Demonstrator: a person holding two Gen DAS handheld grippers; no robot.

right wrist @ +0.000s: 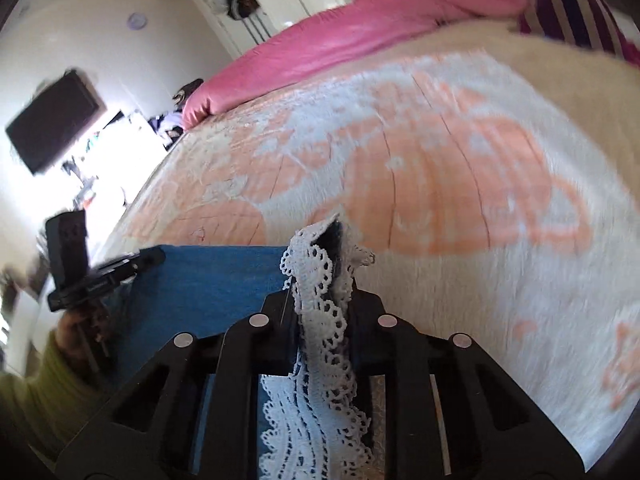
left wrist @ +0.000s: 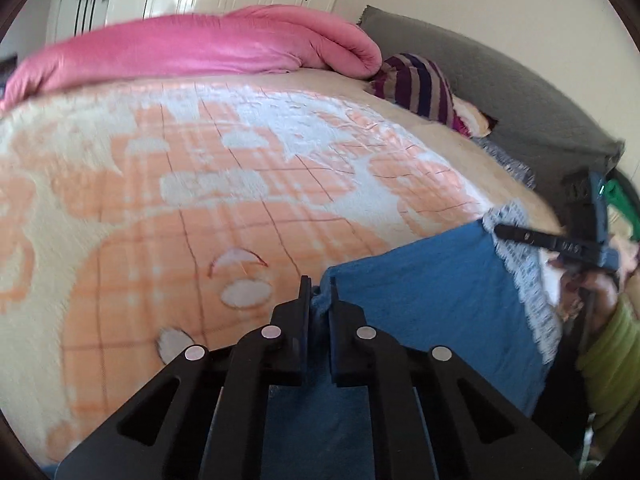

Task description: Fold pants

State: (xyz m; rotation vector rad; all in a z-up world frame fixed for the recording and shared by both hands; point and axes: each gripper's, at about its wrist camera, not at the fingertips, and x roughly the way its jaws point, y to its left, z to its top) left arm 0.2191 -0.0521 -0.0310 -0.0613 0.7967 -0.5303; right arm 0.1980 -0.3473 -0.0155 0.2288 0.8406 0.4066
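I had the left tool [left wrist: 319, 294] clamped on the plain corner of the blue pants [left wrist: 420, 280] and the right tool [right wrist: 322, 280] clamped on the lace-trimmed corner, so one edge hung taut between them, probably just above the bed [left wrist: 200, 200], ready to carry over.

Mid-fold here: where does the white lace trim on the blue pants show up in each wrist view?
Left wrist view: the white lace trim runs down the right side, along the far edge of the blue pants, pinched by the right gripper.
Right wrist view: the trim sits bottom centre, clamped in the right gripper.
Shared landmark: the pink duvet across the far side of the bed.
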